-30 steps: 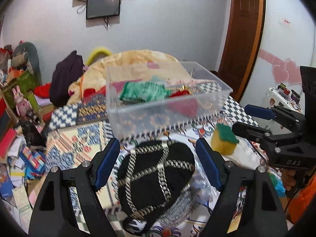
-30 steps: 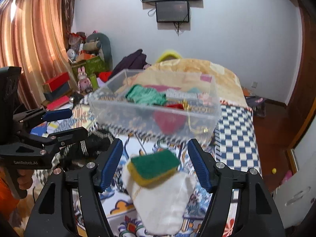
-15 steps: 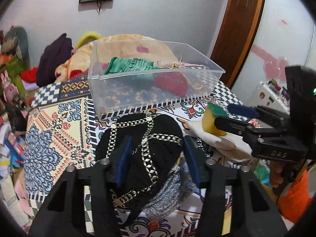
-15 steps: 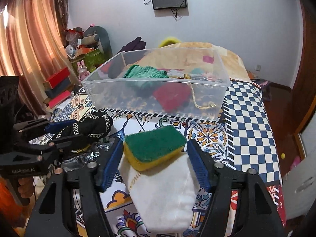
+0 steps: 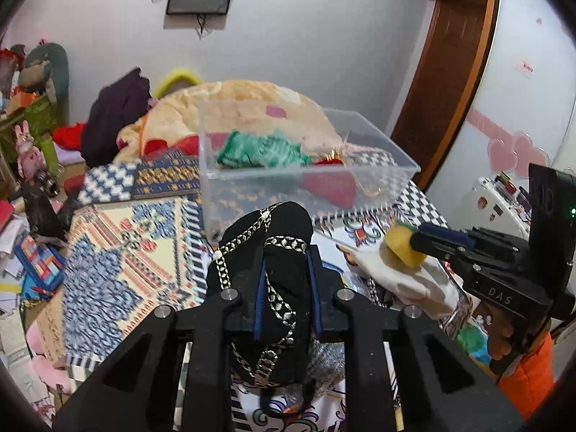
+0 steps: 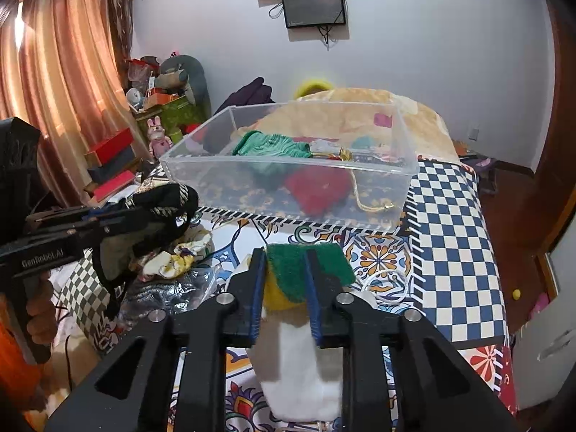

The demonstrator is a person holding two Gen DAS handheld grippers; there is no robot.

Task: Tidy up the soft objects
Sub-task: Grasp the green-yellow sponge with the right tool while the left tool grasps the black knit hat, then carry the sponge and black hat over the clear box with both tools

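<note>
Gripping both loads for transfer: left hand-held gripper (image 5: 284,298) pinches the black chain-trimmed pouch (image 5: 277,252), right hand-held gripper (image 6: 284,288) pinches the green-and-yellow sponge (image 6: 306,266), both near the bed's (image 6: 450,216) front edge, just short of the clear bin (image 6: 288,183), likely their destination.

The cap (image 5: 284,262) is black, crossed with silver-gold chain-like braid. The sponge (image 6: 306,262) is yellow with a dark green top and sits on a white cloth (image 6: 302,370). The plastic box (image 6: 288,183) is clear; inside lie a green striped cloth (image 6: 273,145) and a red piece (image 6: 316,187). The bedspread (image 6: 450,237) shows blue-and-white checks beside orange and blue floral tiles. Both tools have black fingers (image 6: 363,324) with blue pads (image 6: 312,309).
</note>
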